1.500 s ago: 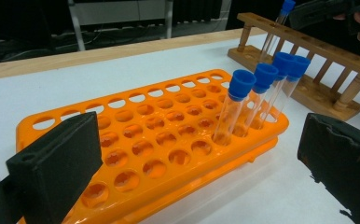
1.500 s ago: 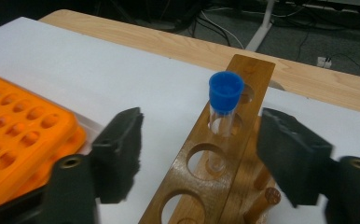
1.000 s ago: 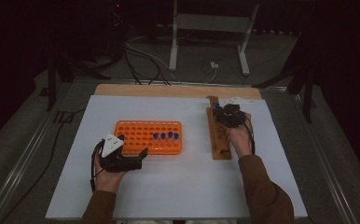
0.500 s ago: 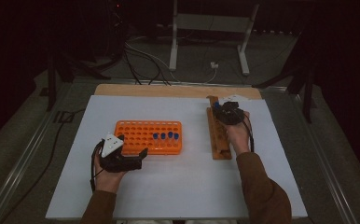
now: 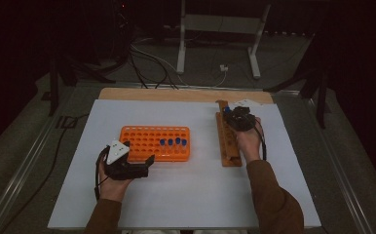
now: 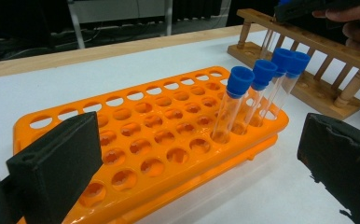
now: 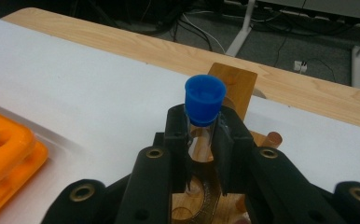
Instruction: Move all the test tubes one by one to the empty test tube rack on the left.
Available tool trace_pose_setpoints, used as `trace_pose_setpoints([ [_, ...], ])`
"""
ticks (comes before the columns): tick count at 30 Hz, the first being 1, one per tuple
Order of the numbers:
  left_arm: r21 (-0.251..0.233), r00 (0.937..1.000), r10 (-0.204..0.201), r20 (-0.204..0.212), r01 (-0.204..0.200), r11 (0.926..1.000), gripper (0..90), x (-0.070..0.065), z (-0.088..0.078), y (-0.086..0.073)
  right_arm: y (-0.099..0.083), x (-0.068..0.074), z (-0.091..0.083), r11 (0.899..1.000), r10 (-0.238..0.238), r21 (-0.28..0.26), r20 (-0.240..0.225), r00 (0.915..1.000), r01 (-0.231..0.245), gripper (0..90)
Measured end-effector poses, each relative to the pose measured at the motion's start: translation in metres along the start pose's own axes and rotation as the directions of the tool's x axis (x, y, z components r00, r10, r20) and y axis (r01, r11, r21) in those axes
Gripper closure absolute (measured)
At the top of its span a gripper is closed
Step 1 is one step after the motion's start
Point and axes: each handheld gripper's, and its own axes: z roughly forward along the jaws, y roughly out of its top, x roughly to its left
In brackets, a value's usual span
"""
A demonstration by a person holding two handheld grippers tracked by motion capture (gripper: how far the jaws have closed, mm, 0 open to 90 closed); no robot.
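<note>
My right gripper (image 7: 205, 140) is shut on a clear test tube with a blue cap (image 7: 205, 99), held upright over the far end of the wooden rack (image 7: 231, 79); its jaws have just been closing on the tube. In the high view that gripper (image 5: 232, 113) sits over the wooden rack (image 5: 227, 141). The orange rack (image 5: 154, 142) holds several blue-capped tubes (image 6: 243, 100) in its right part. My left gripper (image 5: 148, 165) rests at the orange rack's near left corner, and its jaws (image 6: 199, 158) stand wide open around nothing.
The white mat (image 5: 191, 195) covers the table, with bare room in front of both racks. A wooden strip (image 5: 176, 94) runs along the far edge. Cables and a metal stand (image 5: 215, 29) lie on the floor beyond.
</note>
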Motion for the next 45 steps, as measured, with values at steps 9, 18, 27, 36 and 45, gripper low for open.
trace_pose_setpoints([
  [9,0.003,1.0,0.003,-0.001,-0.003,1.0,0.6,0.0,0.0,0.0,0.008,0.0,-0.015,0.999,-0.003,-0.051,0.001,1.0,0.003,77.3],
  [18,0.003,1.0,0.001,0.001,-0.001,1.0,0.6,0.0,0.001,0.0,0.016,0.0,-0.032,0.995,-0.034,-0.095,0.006,0.9994,0.035,77.3],
  [27,0.002,1.0,-0.002,0.006,0.002,1.0,0.6,0.0,0.001,0.0,0.026,0.006,-0.051,0.987,-0.073,-0.142,0.001,0.9973,0.072,77.3],
  [36,0.005,1.0,0.001,0.008,-0.001,1.0,0.7,-0.001,0.001,0.0,0.026,0.021,-0.063,0.983,-0.114,-0.154,-0.055,0.9919,0.105,77.2],
  [45,0.005,1.0,0.004,0.009,-0.004,1.0,0.7,-0.002,0.001,0.001,0.022,0.041,-0.076,0.978,-0.144,-0.173,-0.129,0.9812,0.12,77.2],
])
